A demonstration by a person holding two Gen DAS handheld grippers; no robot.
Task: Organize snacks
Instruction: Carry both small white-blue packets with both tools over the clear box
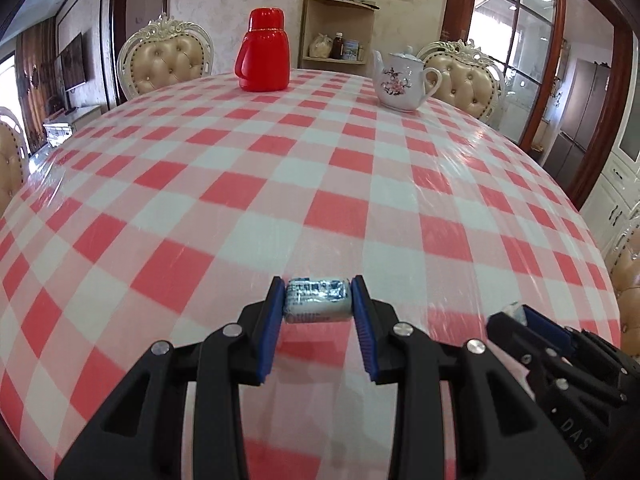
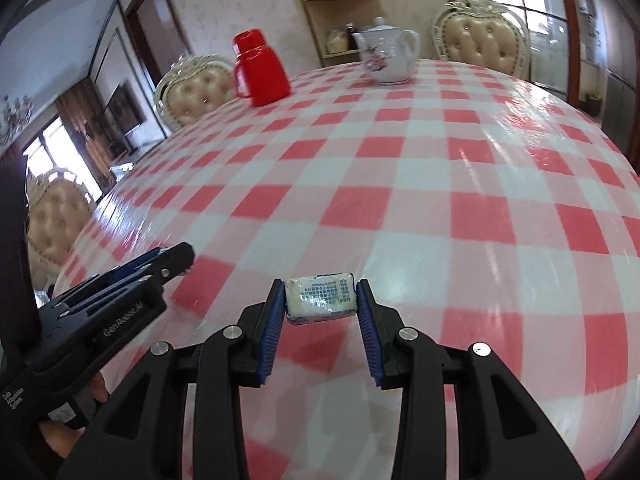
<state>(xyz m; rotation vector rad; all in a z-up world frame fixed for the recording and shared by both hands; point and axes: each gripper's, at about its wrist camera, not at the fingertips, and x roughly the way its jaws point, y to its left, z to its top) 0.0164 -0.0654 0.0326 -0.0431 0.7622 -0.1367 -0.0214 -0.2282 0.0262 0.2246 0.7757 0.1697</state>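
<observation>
My left gripper (image 1: 319, 299) is shut on a small wrapped snack (image 1: 318, 300) in blue and silver foil, held between its blue pads above the checked tablecloth (image 1: 280, 184). My right gripper (image 2: 321, 300) is shut on a second small snack packet (image 2: 322, 298), pale with blue print, likewise held off the cloth. In the left wrist view the right gripper (image 1: 520, 314) shows at the lower right, close beside the left one. The left gripper (image 2: 172, 258) appears at the lower left of the right wrist view, with a person's hand (image 2: 76, 420) on its grip.
A red flask (image 1: 264, 50) and a white floral teapot (image 1: 402, 80) stand at the far side of the table. Padded cream chairs (image 1: 168, 60) ring the table. A corner shelf (image 1: 340, 28) with jars stands behind, and a glass door (image 1: 520, 60) is at the right.
</observation>
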